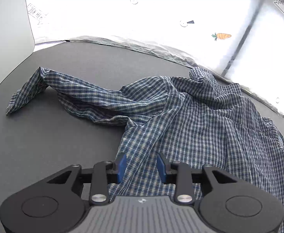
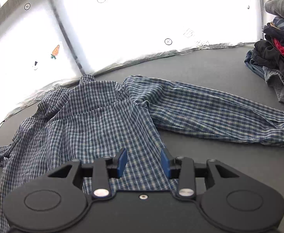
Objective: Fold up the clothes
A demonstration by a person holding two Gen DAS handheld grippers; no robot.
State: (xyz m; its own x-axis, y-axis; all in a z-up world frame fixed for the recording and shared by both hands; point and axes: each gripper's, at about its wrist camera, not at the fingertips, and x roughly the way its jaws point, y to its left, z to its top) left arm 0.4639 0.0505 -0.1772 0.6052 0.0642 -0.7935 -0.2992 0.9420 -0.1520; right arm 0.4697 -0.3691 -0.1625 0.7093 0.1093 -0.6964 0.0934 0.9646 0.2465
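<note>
Bare grey table (image 1: 54, 145) lies open left of the plaid shirt (image 1: 190, 116). A white panel wall (image 1: 142, 19) closes the far edge, touching the collar. In the right wrist view, a clothes pile (image 2: 278, 58) blocks the far right; open table lies between pile and sleeve (image 2: 219, 112).

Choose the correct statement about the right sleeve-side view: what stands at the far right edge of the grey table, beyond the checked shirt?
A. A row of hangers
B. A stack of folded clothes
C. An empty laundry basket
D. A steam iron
B: in the right wrist view a stack of folded clothes, dark, grey and red, sits on the table past the checked shirt.
</note>
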